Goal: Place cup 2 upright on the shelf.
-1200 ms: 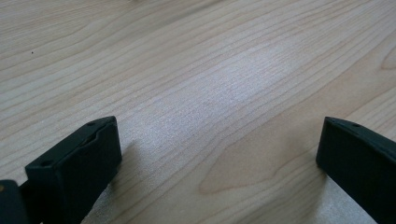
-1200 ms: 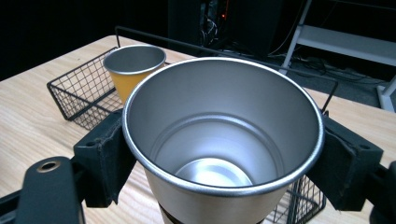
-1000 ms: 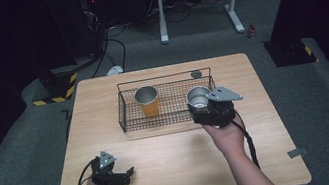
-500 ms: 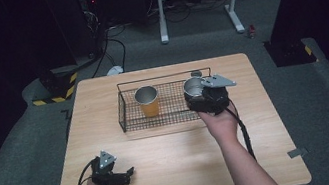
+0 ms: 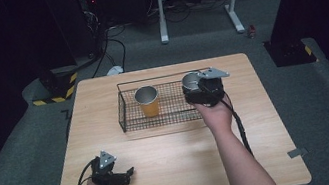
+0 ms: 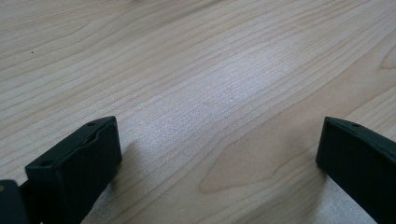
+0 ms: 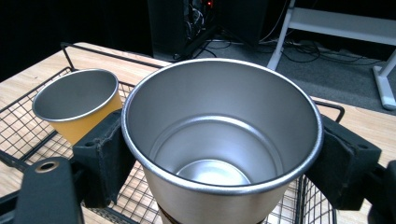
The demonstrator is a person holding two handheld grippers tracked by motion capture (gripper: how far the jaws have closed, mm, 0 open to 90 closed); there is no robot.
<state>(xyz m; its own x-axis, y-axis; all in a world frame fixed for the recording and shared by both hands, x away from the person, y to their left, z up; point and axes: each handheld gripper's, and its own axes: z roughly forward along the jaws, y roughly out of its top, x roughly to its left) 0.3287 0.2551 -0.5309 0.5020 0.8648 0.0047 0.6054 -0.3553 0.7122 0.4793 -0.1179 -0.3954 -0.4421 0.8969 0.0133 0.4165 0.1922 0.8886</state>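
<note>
The right gripper [image 5: 193,86] is clamped on a steel cup [image 5: 191,82], one jaw on each side of the cup wall just below the rim. In the right gripper view the cup [image 7: 223,140] stands upright and empty, mouth up, with a jaw pressed against its left and right sides. The cup sits at the right end of a black wire basket [image 5: 129,121], over the basket's mesh floor; whether its base touches the mesh cannot be told.

An orange cup [image 5: 147,101] with a steel rim stands upright inside the basket, left of the steel cup and apart from it. In the right gripper view the orange cup [image 7: 77,105] appears behind the left jaw.

The basket rests on the far half of the wooden bench [image 5: 174,162], near its middle.

The left gripper [image 5: 124,173] lies low at the near left corner of the bench, well apart from the basket. Its jaws are spread wide with nothing between them. In the left gripper view bare wood [image 6: 210,93] fills the gap between the jaws.
</note>
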